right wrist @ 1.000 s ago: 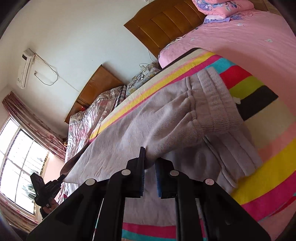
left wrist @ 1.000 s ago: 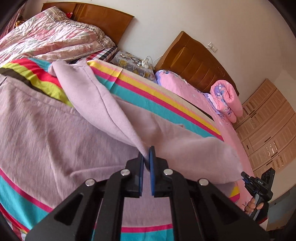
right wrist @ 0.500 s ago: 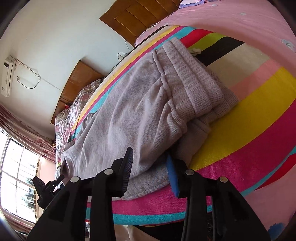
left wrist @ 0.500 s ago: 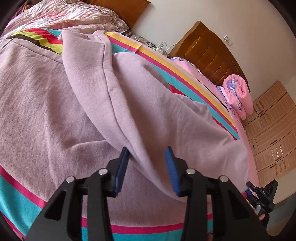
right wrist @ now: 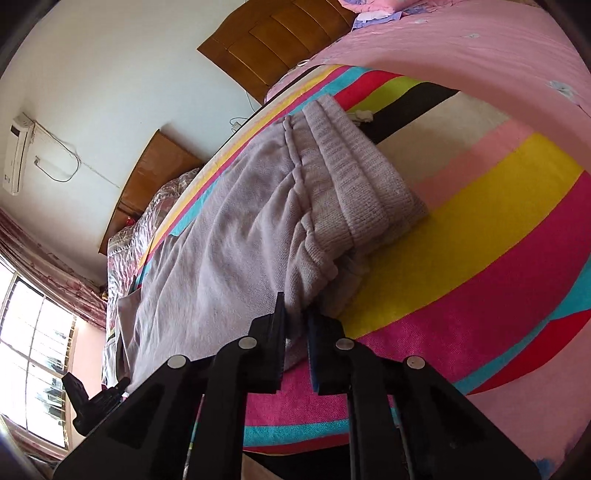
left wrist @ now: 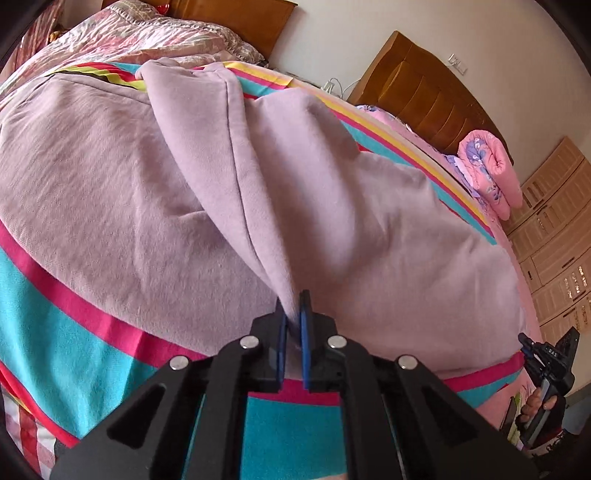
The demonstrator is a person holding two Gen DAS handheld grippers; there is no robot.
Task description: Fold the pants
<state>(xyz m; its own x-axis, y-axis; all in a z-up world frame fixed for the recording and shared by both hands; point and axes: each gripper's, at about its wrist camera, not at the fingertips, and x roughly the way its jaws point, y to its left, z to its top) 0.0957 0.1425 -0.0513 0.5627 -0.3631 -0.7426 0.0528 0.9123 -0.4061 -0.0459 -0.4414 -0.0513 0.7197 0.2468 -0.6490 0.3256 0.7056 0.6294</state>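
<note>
We have the lilac pants [left wrist: 258,192] spread across the striped blanket [left wrist: 48,325] on the bed, and both of our grippers bite into the near edge. The left gripper [left wrist: 293,314] has just been closing, and its blue pads now pinch a raised ridge of fabric between them, the cloth rising from the jaws in a taut fold toward the far side of the bed. The right gripper [right wrist: 295,317] has likewise just been closing, and its jaws now stand together on a bunch of the fabric just short of the ribbed waistband [right wrist: 354,177].

The left wrist view gives us the leg end: a long seam running up the folded-over layer, the broad flat panel of fabric on either side, a quilted bedspread [left wrist: 140,33] beyond, a rolled pink quilt [left wrist: 487,166] by the far headboard [left wrist: 424,96], and pale cabinet doors [left wrist: 554,240] at the right. It also catches the right gripper [left wrist: 546,365] from outside, small at the right edge with a hand [left wrist: 535,406] on it.

The right wrist view shows us what that one hides: the waistband doubled over on itself, lying on the yellow and pink stripes, a wall air conditioner [right wrist: 16,155], a window [right wrist: 33,350] with a curtain [right wrist: 48,266], and the left gripper [right wrist: 92,398] dark at the lower left; whether its jaws meet we cannot tell from here
</note>
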